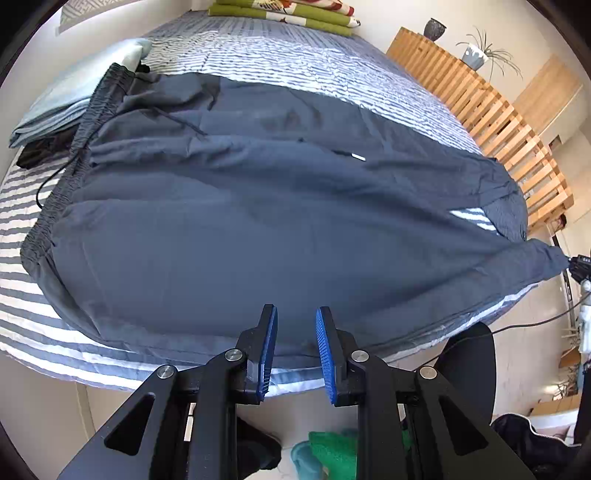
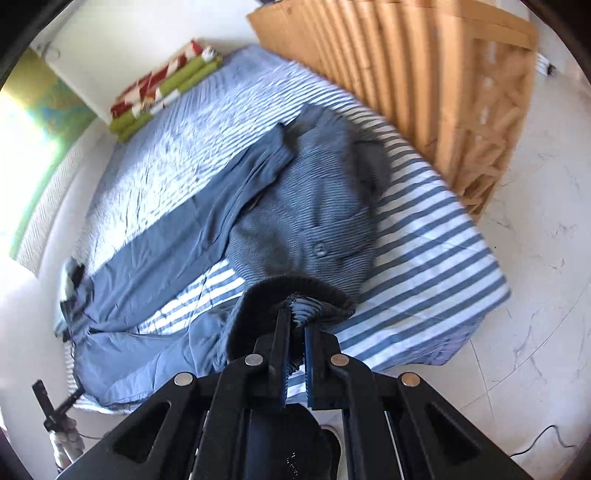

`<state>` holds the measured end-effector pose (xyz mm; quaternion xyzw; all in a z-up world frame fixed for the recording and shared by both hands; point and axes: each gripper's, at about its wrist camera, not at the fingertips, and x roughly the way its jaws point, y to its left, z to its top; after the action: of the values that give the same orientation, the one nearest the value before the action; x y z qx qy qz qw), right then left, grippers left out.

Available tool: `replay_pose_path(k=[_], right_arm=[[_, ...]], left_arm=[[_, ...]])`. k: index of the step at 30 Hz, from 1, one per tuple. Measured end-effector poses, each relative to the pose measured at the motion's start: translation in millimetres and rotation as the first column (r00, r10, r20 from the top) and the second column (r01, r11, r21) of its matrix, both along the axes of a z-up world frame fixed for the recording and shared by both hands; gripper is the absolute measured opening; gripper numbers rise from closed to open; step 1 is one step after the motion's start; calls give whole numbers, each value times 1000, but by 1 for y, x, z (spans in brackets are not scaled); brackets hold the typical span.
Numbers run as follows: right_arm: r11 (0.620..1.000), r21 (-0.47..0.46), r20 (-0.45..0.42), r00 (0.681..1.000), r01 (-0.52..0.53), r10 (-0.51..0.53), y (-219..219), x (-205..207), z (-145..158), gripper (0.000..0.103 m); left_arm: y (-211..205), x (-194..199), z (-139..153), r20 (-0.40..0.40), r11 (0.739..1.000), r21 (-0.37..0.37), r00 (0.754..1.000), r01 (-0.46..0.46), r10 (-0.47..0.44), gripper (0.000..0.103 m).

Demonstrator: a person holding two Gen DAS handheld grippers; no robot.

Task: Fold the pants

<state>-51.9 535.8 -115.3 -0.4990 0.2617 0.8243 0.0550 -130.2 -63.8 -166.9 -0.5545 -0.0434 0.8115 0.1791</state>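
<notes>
While my right claw (image 2: 295, 325) pinches a bunched ribbed cuff (image 2: 308, 308) of the pants (image 1: 258, 221), its two fingers drawn nearly together on the gathered cloth, that leg end is pulled up off the bedding into a dark rounded fold just ahead of the tips. My left claw (image 1: 295, 328) hangs over the near edge of the bed with its blue pads (image 1: 271, 347) parted a little and nothing between them; the dark blue fabric lies just beyond them, and I cannot tell whether the tips touch it. From there the pants spread wide across the striped bedcover (image 1: 22, 288), the gathered elastic waistband (image 1: 70, 155) toward the left side with a thin dark drawstring (image 1: 48, 184) trailing off it, the legs running to the right, where a strip of stripes shows between them. A grey ribbed garment with a button (image 2: 317, 206) lies bunched on the bed just past the cuff I hold, against the far leg. Beside the waistband rests a pale blue folded cloth (image 1: 74, 96). Farther off, a green, red and white folded blanket (image 1: 288, 14) sits at the far end of the bed, and a wooden slatted frame (image 1: 498, 122) runs along the far side, with a vase and a potted plant (image 1: 476, 51) on top.
</notes>
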Motion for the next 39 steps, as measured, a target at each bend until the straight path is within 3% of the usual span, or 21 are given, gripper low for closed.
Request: replay_pose_path(k=[4,8,10,13,16,18,19,21,23,25,27,29,31,34,39], right_arm=[[998,-51,57,998,36,-33,16,-3,-34,6],[1000,-26,57,998,7,-5,0,-22,-42,6],[999,4,15,999,-32,32,-13,-39,-26,6],[993,18,-138,984,-115,116,-31,-53,25,5],[975,89,-293,930,-203,220,-45,-49,81,5],[961,141,-336,902,-238,273,-47,-44,94,5],[958,138,-318,905,-250,282,-43,-44,88,6],[962,167,-178,953,-215,244,-29,-52,54,8],[966,237,10,995,-101,101,-10,-59,12,24],[976,219,89,996,-16,-3,8,-49,-21,24],[986,159,100,993,42,-59,16,-33,-39,26],[990,79,72,990,118,-124,18,-12,-53,39],[987,-32,51,986,159,-157,16,2,-69,45],[969,-162,27,982,188,-186,12,9,-91,45],[963,-185,67,981,194,-184,0,-10,-112,45]], left_arm=[[4,3,-9,32,1000,-15,999,0,1,23],[2,4,-9,38,1000,-23,999,-21,22,23],[-1,4,-7,31,999,-28,999,-30,30,23],[-3,4,-3,20,999,-28,999,-38,39,23],[-2,5,-3,20,999,-30,999,-34,35,23],[0,4,-6,26,999,-27,999,-29,29,23],[1,3,-8,31,999,-22,999,-25,26,23],[4,1,-10,39,1000,-21,999,-16,17,23],[7,-1,-11,41,1000,-24,999,-3,4,23],[9,-2,-11,37,1000,-22,999,5,-4,24],[9,-4,-10,32,1000,-21,999,2,-1,24],[7,-8,-10,32,1000,-16,999,-11,12,24],[3,-11,-11,38,1000,-10,999,-27,27,24],[-3,-13,-12,41,999,-9,998,-43,43,24],[-23,-12,-10,34,996,4,995,-92,92,24]])
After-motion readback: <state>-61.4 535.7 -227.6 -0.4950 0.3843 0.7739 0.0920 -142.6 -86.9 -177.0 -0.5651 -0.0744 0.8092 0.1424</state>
